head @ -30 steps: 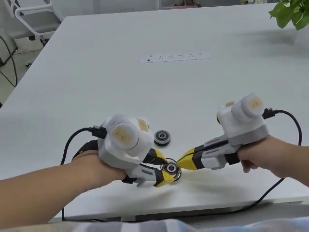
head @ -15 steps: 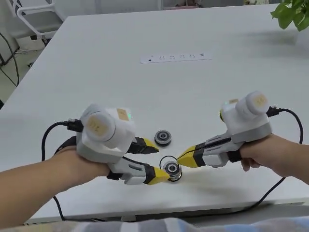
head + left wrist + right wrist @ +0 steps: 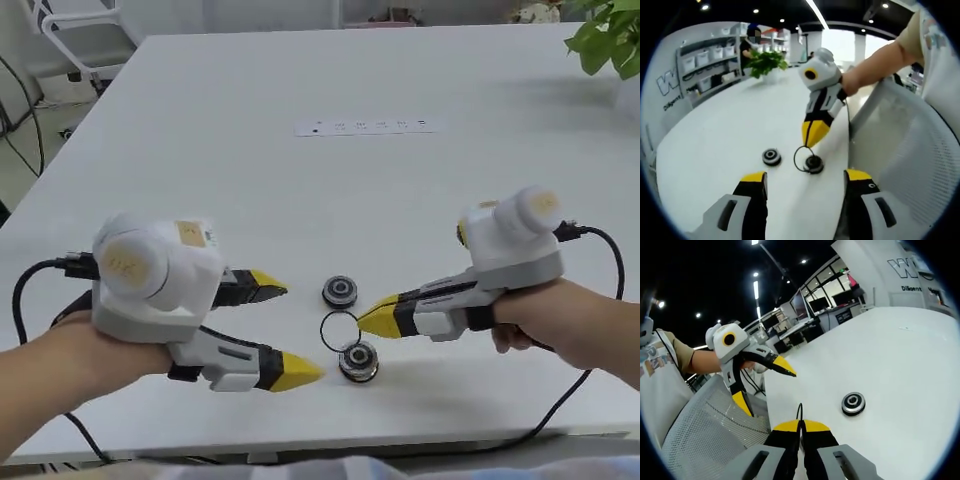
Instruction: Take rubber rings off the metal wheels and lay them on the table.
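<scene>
Our left gripper has let go of the wheel it was clamping a second ago and has drawn back toward the left edge of the desk. Its fingers now stand wide apart with nothing between them. The wheel sits on its own near the front edge, and a second wheel lies just beyond it, apparently with its dark ring on. The ring we were working on now shows as a thin open loop above the near wheel, where before it hugged the rim. We cannot tell whether its lower arc touches the metal. Our right gripper has stayed where it was, its fingers pinched narrow on the ring's upper right arc. We judge this ring is off, or very nearly, so what remains is to carry it aside, lay it flat on bare desk, and then turn to the second wheel.
</scene>
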Tool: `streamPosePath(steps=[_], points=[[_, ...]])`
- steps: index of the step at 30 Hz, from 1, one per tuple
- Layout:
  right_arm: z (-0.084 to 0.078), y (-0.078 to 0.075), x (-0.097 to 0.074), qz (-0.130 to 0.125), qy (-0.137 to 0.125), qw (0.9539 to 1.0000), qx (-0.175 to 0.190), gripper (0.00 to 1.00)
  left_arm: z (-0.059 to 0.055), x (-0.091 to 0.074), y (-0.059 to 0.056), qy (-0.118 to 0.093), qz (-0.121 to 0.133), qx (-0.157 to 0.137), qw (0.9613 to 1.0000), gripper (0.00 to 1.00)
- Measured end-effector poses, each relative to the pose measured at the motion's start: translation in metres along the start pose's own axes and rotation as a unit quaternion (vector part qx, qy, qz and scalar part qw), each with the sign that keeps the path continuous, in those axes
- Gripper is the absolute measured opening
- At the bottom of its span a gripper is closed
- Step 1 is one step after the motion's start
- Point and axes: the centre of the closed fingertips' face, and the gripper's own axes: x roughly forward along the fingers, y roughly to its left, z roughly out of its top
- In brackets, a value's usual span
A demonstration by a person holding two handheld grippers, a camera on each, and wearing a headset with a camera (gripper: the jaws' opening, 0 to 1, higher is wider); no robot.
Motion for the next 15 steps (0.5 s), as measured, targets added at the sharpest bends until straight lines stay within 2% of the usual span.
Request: streamPosePath(steps=[5, 9, 13, 15], points=[[0.005, 0.003, 0.009, 0.002, 0.006, 1.0, -0.007, 0.0, -0.006, -0.013, 0.008, -0.008, 0.024, -0.012, 0.9996, 0.67], [0.009, -0.002, 0.019, 0.0, 0.005, 1.0, -0.006, 0.0, -0.013, -0.022, 0.016, -0.008, 0.043, -0.02, 0.9988, 0.71], [0.007, -0.002, 0.029, 0.0, 0.01, 0.9999, -0.004, 0.0, -0.017, -0.03, 0.021, -0.013, 0.057, -0.027, 0.9979, 0.74], [0.006, -0.006, 0.034, -0.002, 0.012, 0.9999, 0.002, 0.0, -0.019, -0.033, 0.022, -0.015, 0.062, -0.03, 0.9975, 0.75]])
